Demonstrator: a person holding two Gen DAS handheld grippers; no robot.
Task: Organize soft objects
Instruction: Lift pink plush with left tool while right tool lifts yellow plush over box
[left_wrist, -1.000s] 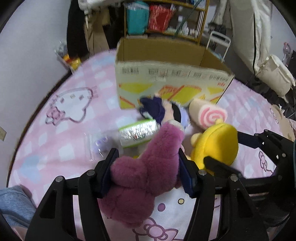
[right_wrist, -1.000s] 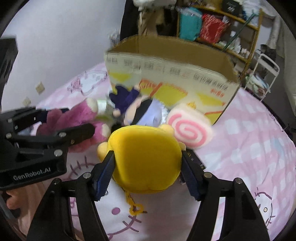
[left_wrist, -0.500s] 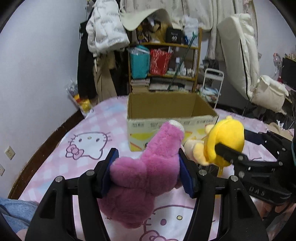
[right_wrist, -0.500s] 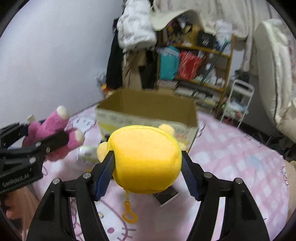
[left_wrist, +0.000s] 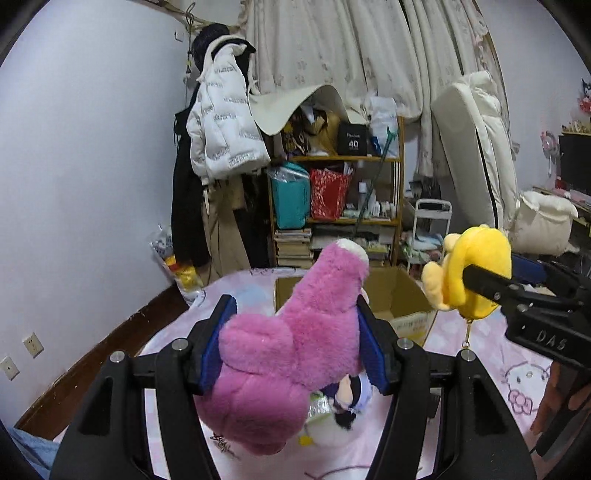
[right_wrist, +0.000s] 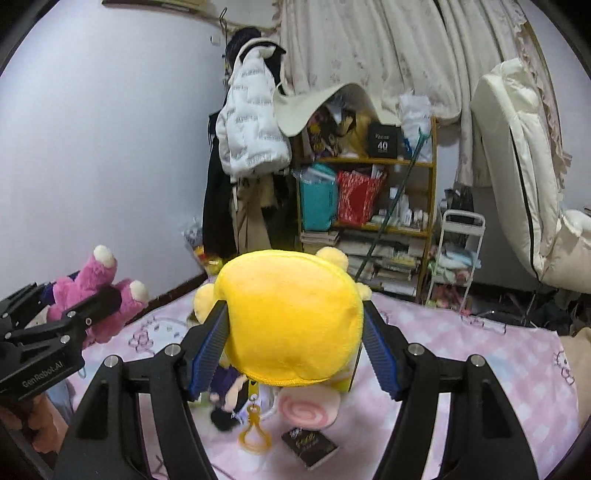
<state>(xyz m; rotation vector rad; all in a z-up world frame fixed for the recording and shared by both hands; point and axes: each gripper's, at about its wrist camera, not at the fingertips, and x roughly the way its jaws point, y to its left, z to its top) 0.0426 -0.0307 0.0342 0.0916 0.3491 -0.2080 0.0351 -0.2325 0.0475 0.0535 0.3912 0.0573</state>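
Observation:
My left gripper (left_wrist: 295, 332) is shut on a pink plush toy (left_wrist: 291, 343) and holds it up above the pink bed; the toy also shows in the right wrist view (right_wrist: 96, 291). My right gripper (right_wrist: 295, 328) is shut on a yellow plush toy (right_wrist: 291, 321), which shows at the right of the left wrist view (left_wrist: 476, 273). An open cardboard box (left_wrist: 399, 295) stands on the bed behind the pink toy. A dark-haired doll (right_wrist: 229, 395) and a pink swirl-roll plush (right_wrist: 306, 406) lie on the bed below.
The bed has a pink checked cat-print sheet (right_wrist: 480, 354). A small dark packet (right_wrist: 310, 443) lies near the front. A cluttered shelf (left_wrist: 340, 206), hanging coats (left_wrist: 218, 147) and a white folded mattress (left_wrist: 476, 155) stand behind the bed.
Both grippers have risen well above the bed with their plush toys. The box and the toys on the bed now sit lower and smaller in view.

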